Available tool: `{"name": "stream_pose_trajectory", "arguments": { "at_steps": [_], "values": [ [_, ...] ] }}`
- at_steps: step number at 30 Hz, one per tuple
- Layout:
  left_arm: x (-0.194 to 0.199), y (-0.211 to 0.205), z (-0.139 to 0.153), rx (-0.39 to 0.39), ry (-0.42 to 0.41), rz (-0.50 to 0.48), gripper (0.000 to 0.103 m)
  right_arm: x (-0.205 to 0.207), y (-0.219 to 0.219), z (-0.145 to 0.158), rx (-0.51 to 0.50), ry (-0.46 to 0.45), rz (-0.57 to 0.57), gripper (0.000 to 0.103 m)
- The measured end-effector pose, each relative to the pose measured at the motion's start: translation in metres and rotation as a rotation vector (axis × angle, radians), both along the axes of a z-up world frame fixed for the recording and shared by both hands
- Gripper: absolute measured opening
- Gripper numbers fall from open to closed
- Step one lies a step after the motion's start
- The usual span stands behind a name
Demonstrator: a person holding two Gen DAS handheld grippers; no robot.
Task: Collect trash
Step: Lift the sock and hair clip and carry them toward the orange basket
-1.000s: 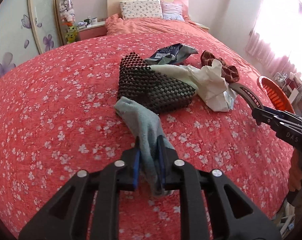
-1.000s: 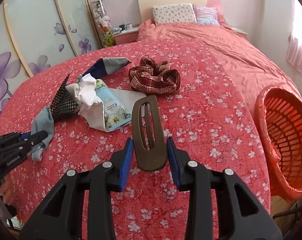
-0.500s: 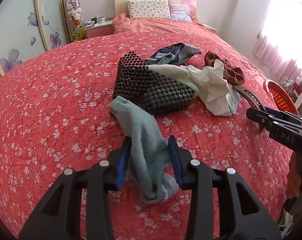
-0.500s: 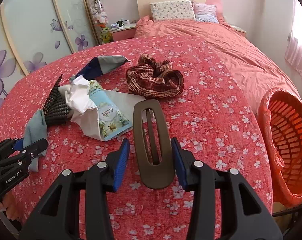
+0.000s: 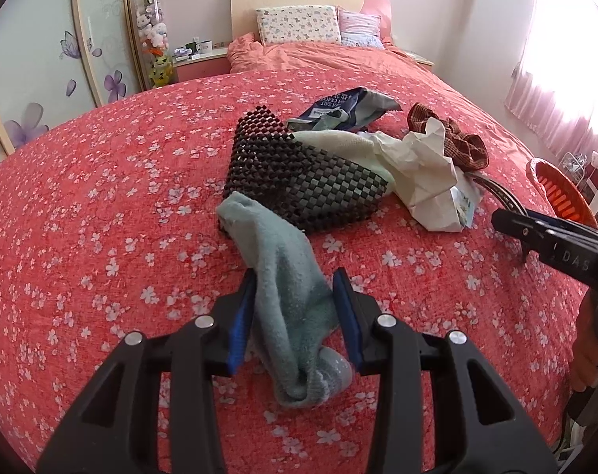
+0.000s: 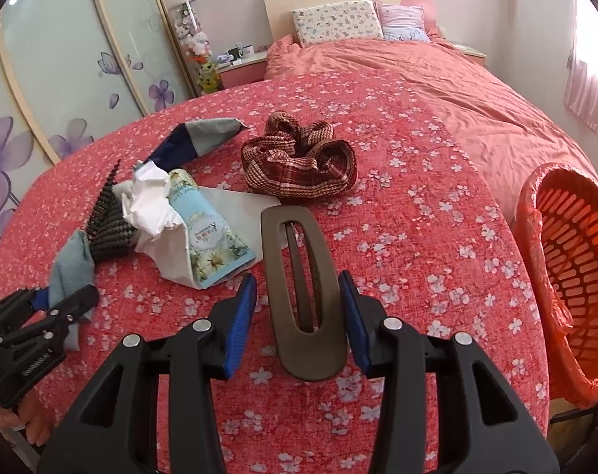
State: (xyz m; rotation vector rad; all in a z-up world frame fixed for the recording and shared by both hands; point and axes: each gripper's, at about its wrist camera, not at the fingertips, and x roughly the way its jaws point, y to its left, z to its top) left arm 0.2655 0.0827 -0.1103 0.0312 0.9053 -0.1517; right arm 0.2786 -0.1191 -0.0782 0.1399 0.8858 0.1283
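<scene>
Both tongs stand apart: left tongs (image 5: pixel 295 312) straddle the pale-green fabric sock (image 5: pixel 287 288), right tongs (image 6: pixel 297 316) the brown oval plastic hair clip (image 6: pixel 300 296). Orange plastic basket (image 6: pixel 571 276) appears empty; no trash collected yet.

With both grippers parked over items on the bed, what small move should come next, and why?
Probably move the right gripper off the brown hair clip toward the crumpled wrapper. Both grippers stand open: the clip and the sock lie loose between the pads, and neither looks like trash. The wrapper does, and the orange bin stands on that side.
</scene>
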Motion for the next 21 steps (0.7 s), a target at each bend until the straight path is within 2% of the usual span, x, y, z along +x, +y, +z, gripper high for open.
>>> {"name": "stream_pose_trajectory", "arguments": {
  "at_steps": [21],
  "values": [
    [-0.004,0.011,0.004,-0.028,0.001,0.012,0.038,-0.007,-0.008,0.0,0.049,-0.005,0.006,0.043]
  ]
}}
